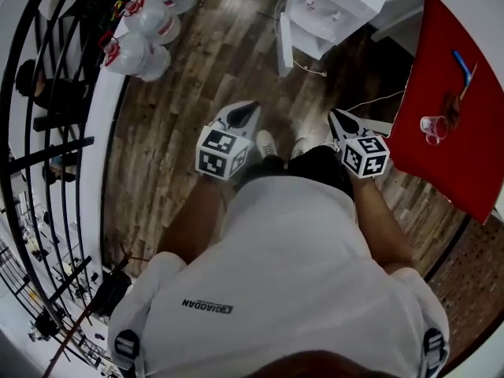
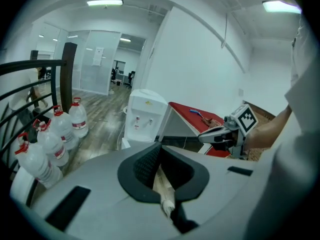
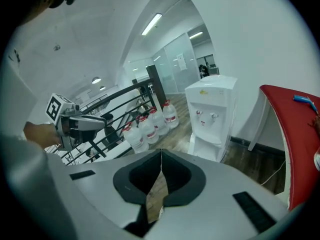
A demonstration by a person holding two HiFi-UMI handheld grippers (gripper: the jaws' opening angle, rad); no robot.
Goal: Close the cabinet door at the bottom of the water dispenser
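Jutting cabinet door point(image 1: 284, 50) edge over floorboards point(image 1: 197, 69)

left claw point(image 1: 242, 115), right claw point(image 1: 340, 121), dispenser door point(image 1: 283, 46) open

Four water jugs point(image 1: 135, 54), one dispenser point(image 1: 335, 2)

Several big water bottles point(image 1: 150, 24) with red caps stand clustered on the wooden floor point(image 1: 197, 93), just beside a black railing point(image 2: 35, 64) that curves along the left; a red table point(image 1: 465, 156) stands at the right. On it sits a clear plastic cup point(image 1: 432, 127) and, farther back, a blue pen-like thing point(image 1: 463, 67); a thin white cable point(image 1: 378, 99) trails over the floor near the table's edge. Beyond the railing there is a glass partition point(image 2: 95, 61), under a lit ceiling strip point(image 2: 105, 3).
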